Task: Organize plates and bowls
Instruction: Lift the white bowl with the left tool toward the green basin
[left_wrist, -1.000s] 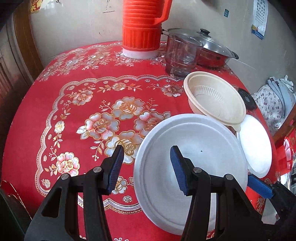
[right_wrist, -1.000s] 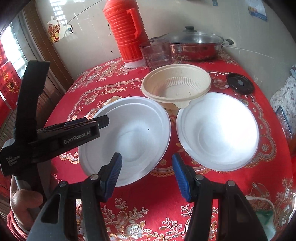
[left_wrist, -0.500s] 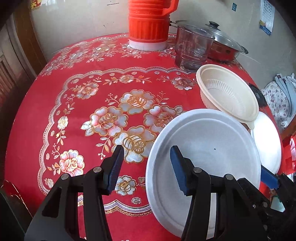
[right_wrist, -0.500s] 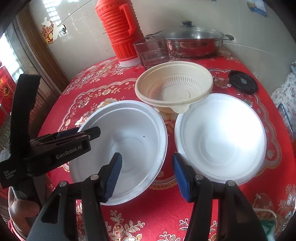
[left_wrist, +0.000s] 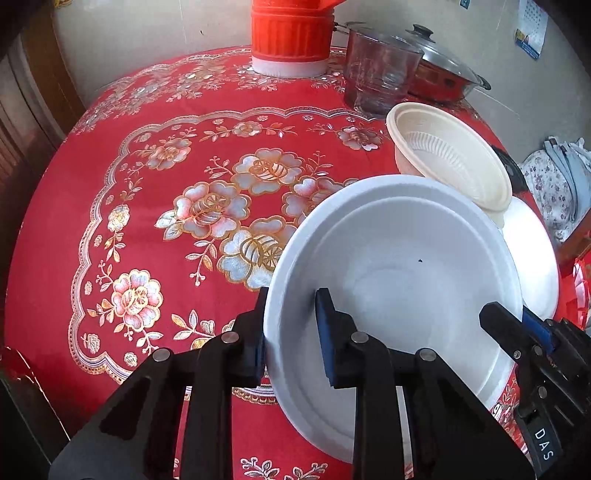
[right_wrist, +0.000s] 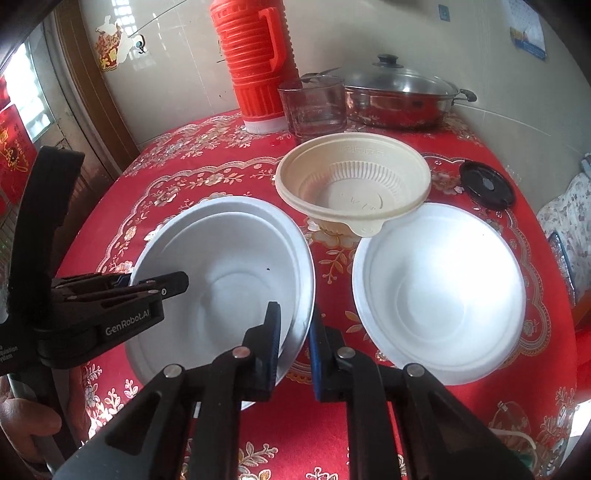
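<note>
A deep white plate (left_wrist: 406, 266) (right_wrist: 229, 266) lies on the red flowered tablecloth (left_wrist: 147, 184). My left gripper (left_wrist: 291, 332) (right_wrist: 155, 288) grips its left rim, one pad outside and one inside, jaws closing. On the near right rim my right gripper (right_wrist: 295, 332) (left_wrist: 517, 325) is pinched shut. A second white plate (right_wrist: 439, 291) (left_wrist: 535, 258) lies to the right. A beige ribbed bowl (right_wrist: 354, 184) (left_wrist: 454, 162) sits behind, its lip over that plate's far edge.
At the back of the round table stand a red thermos (right_wrist: 255, 62), a glass container (right_wrist: 314, 103) and a lidded steel pot (right_wrist: 399, 96). A black lid (right_wrist: 485, 182) lies far right. A hand (right_wrist: 22, 424) holds the left gripper. The wall is close behind.
Both grippers' jaws have closed from wide open onto the left white plate's rim. The left gripper shifted slightly so the rim sits between its pads.
</note>
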